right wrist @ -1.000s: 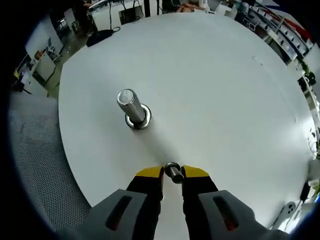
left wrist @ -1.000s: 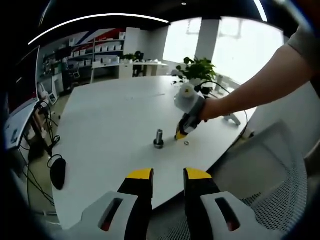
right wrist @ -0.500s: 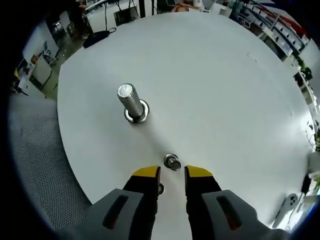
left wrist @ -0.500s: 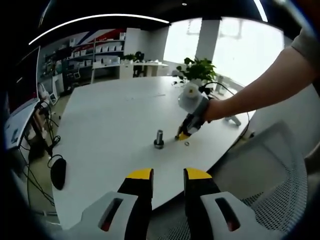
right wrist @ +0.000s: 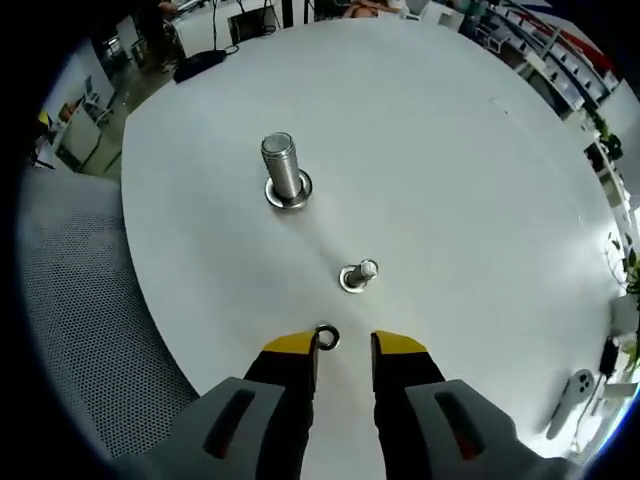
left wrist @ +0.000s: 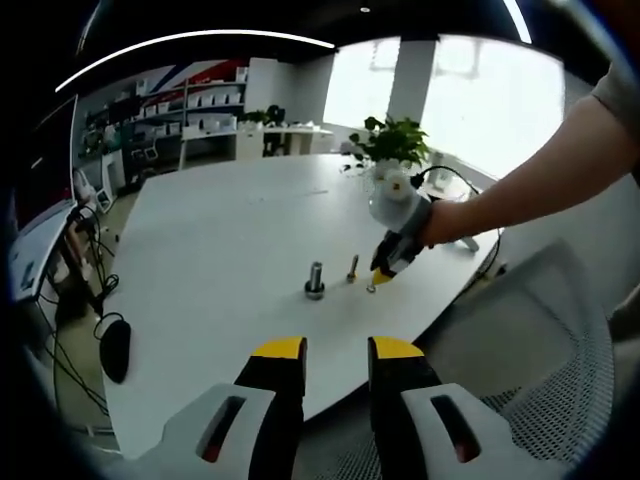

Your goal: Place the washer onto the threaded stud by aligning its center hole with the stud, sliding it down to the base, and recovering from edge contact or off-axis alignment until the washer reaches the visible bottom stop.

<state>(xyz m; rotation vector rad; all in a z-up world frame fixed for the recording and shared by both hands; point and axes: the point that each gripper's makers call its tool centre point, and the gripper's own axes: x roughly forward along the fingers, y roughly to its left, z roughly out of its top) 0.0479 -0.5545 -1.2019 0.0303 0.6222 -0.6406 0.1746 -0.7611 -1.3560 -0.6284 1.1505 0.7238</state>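
Overhead, a ceiling light strip (left wrist: 190, 38) arcs above the round white table (right wrist: 450, 180); both grippers' jaws stand apart.

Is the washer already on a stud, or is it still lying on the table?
Still on the table. The washer lies flat between the open right claw tips, apart from the small stud and the large stud.

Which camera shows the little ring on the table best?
The right gripper view: the ring lies flat on the white table, close up between the right gripper's yellow fingers. In the left gripper view it is just a tiny far-off speck.
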